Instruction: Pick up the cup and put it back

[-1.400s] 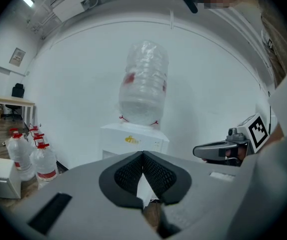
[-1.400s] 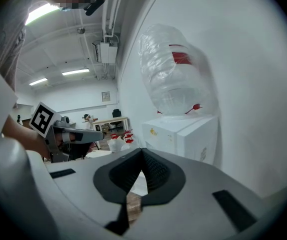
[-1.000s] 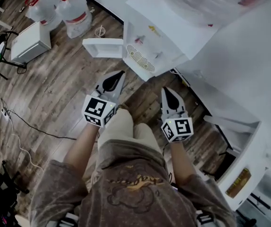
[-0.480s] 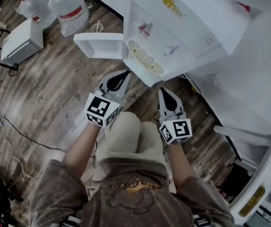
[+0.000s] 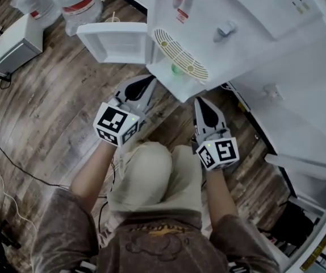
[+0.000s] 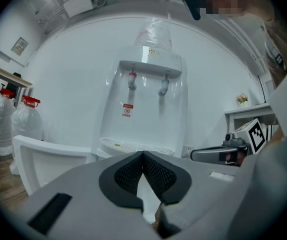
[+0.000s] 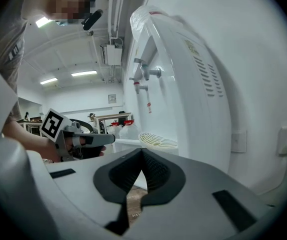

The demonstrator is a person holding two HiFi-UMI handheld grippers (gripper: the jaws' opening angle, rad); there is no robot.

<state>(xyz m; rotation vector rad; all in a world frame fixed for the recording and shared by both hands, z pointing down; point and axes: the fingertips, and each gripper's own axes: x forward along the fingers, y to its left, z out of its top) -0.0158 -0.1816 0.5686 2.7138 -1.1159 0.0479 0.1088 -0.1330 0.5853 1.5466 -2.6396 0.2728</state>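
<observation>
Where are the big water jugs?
Head view, top left: the water jugs stand on the wooden floor, left of the water dispenser, near its open door.

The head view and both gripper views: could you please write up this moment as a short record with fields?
Setting: white water dispenser on wood floor
Left hand-held gripper: shut, empty, pointed at the dispenser front
Right hand-held gripper: shut, empty, beside the dispenser
Drip tray: no cup on its grille
Door: standing open, left of the tray
Cup: cannot be made out for certain
Water bottles: on the floor, far left
</observation>
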